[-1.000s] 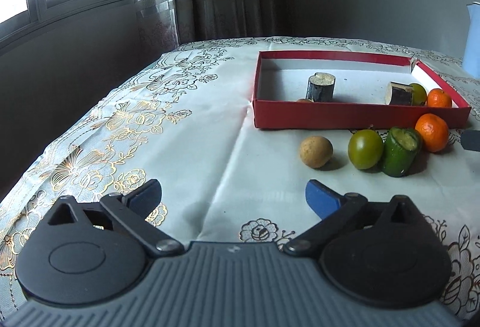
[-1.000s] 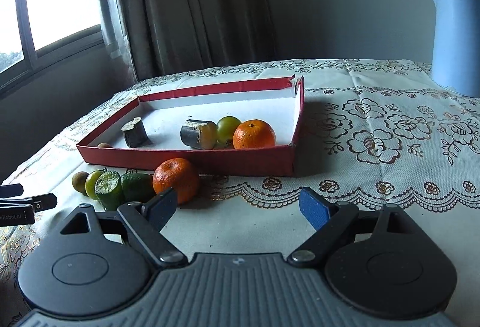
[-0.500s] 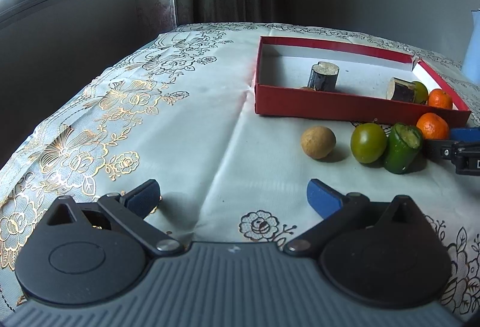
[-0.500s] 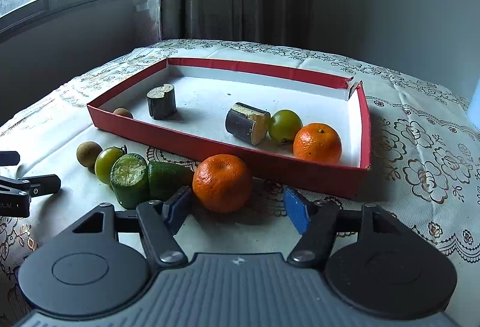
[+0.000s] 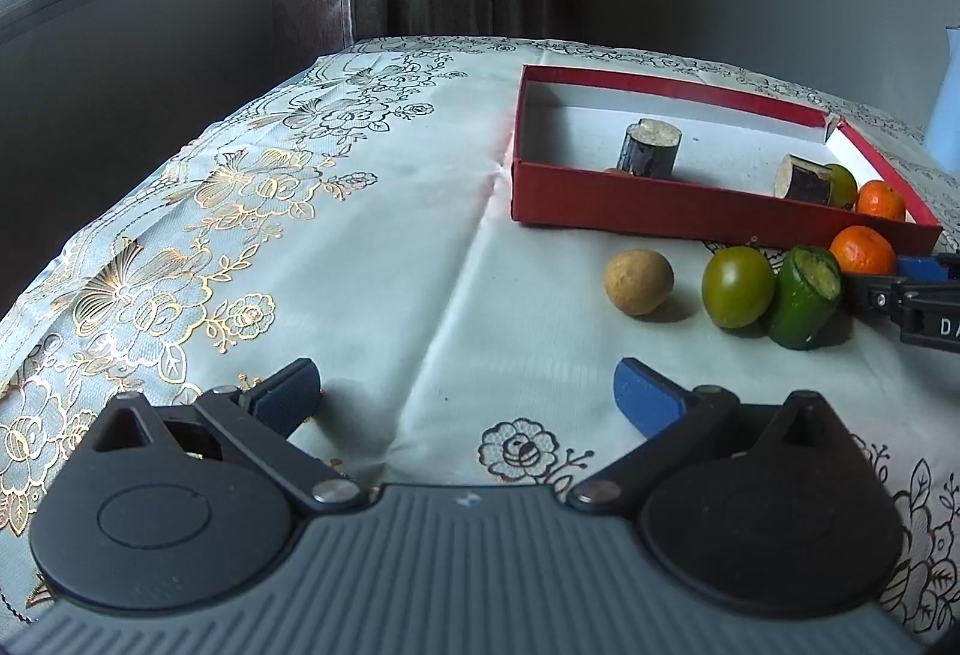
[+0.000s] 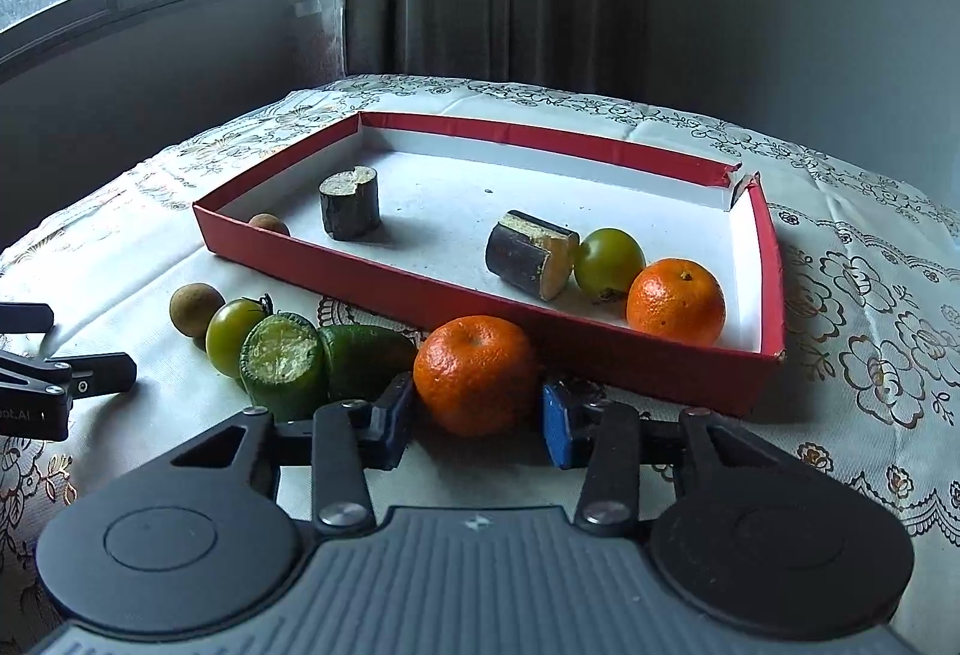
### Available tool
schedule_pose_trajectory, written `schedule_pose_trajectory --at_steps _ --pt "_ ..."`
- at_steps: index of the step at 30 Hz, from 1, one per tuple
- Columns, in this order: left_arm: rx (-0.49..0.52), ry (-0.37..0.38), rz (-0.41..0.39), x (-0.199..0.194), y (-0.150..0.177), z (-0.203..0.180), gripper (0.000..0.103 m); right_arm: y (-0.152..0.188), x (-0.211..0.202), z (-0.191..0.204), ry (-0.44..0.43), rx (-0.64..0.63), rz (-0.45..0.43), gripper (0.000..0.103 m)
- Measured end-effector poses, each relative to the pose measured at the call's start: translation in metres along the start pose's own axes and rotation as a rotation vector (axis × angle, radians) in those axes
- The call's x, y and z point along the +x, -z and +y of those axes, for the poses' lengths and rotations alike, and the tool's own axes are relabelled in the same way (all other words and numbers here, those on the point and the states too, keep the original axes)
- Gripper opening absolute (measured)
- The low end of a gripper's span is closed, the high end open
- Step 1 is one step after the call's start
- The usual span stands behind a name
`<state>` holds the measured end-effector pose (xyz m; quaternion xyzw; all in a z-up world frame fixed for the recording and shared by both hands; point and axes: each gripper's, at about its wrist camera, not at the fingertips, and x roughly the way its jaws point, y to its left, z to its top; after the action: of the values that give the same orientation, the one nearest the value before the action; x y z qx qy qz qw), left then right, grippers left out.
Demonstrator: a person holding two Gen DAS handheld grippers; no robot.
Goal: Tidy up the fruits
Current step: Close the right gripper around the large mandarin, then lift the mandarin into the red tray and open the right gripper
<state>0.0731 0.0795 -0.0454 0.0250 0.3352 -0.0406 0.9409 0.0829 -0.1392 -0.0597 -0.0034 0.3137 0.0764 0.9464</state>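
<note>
Floral embroidered tablecloth (image 6: 870, 331) carries shallow red cardboard tray (image 6: 600, 349), white inside, already holding some fruit pieces.

Step in hand, judged: grasp of loose round orange tangerine (image 6: 477, 373), on cloth just in front of tray's near wall.

Right gripper (image 6: 477, 415): jaws closing, tangerine between blue pads, seemingly touching both sides.

Left gripper (image 5: 465, 391): fingers wide, nothing between, idle over bare cloth.

Next move calls for: firm hold, lift clear of wall, set inside tray.
</note>
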Motion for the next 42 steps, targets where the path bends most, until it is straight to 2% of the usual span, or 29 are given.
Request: schedule_pose_trajectory --at_steps 11,19,22,29,35,42 --pt "-0.004 0.001 0.001 0.0 0.0 0.0 0.103 0.003 -0.028 -0.011 0.001 0.074 -0.104 0.042" --pt "-0.001 -0.003 -0.001 -0.001 0.001 0.001 0.103 -0.021 -0.046 -0.029 0.058 0.092 -0.214 0.042" --pt "-0.001 -0.003 -0.001 -0.001 0.001 0.001 0.103 -0.035 -0.04 -0.042 0.083 0.121 -0.226 0.042" --pt "-0.001 -0.002 0.0 -0.001 0.001 0.0 0.103 -0.052 -0.004 -0.072 0.157 0.163 -0.187 0.042" --pt "-0.005 0.0 0.001 0.0 0.001 0.001 0.103 -0.049 0.021 -0.097 0.158 0.257 -0.132 0.042" --pt "-0.008 0.001 0.002 0.001 0.001 0.001 0.103 -0.044 0.035 -0.101 0.16 0.263 -0.097 0.042"
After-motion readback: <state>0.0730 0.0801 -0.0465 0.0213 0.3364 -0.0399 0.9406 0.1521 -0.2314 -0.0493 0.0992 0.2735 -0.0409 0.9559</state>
